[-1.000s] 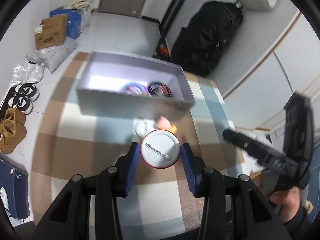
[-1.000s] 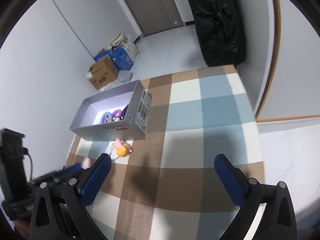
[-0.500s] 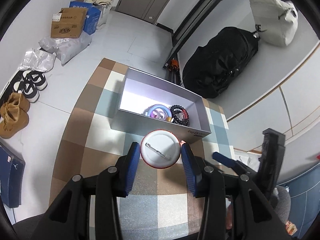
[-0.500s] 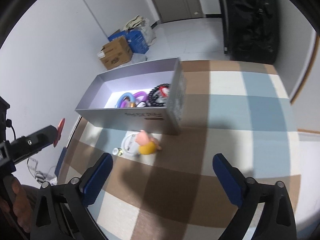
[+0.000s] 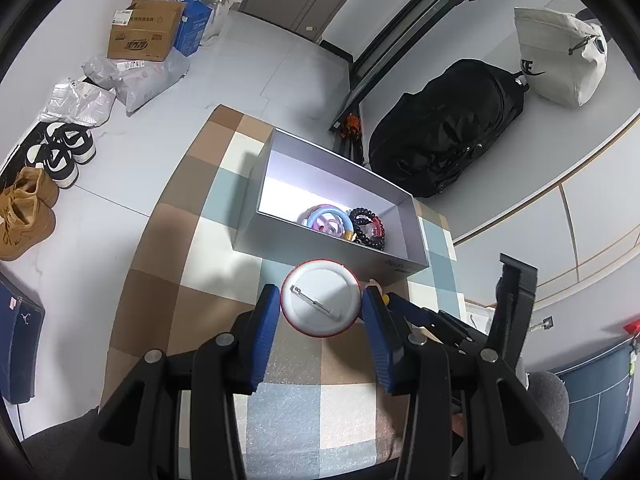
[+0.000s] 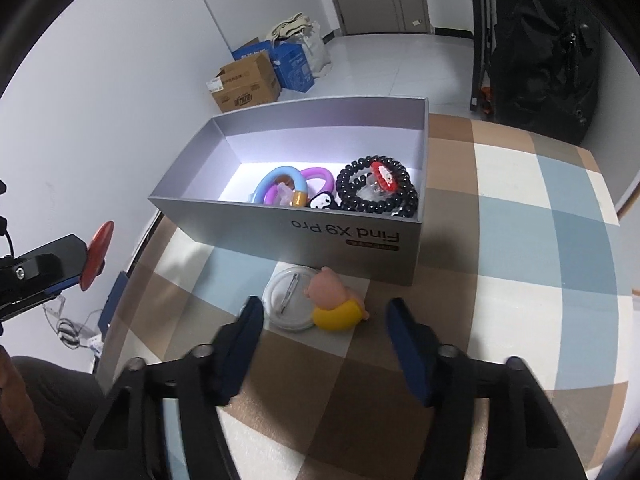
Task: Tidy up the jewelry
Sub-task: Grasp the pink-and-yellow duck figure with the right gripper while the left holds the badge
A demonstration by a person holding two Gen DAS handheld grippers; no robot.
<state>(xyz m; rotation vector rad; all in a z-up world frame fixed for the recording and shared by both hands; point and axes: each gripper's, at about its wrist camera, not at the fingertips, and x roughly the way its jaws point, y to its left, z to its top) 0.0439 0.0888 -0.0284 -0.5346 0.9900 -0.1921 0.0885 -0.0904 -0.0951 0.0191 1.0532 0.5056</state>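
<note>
Presently catalogued, one checked surface point(image 6: 520, 208) in brown, blue and cream squares, carrying the items below.

Item: grey open-topped box point(image 6: 248, 216), lettered on its near wall, standing toward the far edge of the surface. Contents, gathered at its right end: a blue ring point(image 6: 280, 184), a purple ring point(image 6: 316, 174) touching it, a black bead bracelet point(image 6: 376, 192) coiled around a small red-topped piece point(image 6: 382, 174), and a small black-and-white charm point(image 6: 322, 202).

Item: clear round pin badge point(image 6: 286, 300), lying pin-side up on the surface just in front of the box's near wall.

Item: pink and yellow toy figure point(image 6: 334, 300), resting against the right side of that badge and partly over it.

Item: white round badge with red rim point(image 5: 320, 298), pin-back facing the camera, held above the surface short of the box.

Left claw point(image 5: 320, 312): clamped on the red-rimmed badge, one blue pad against each side of it.

Right claw point(image 6: 324, 320): jaws closing, low over the clear badge and toy figure; these lie ahead of the fingertips, and neither pad presses on them.

Floor beyond the far edge: cardboard carton point(image 5: 144, 36), blue carton point(image 5: 188, 12), black bag point(image 5: 448, 136).
</note>
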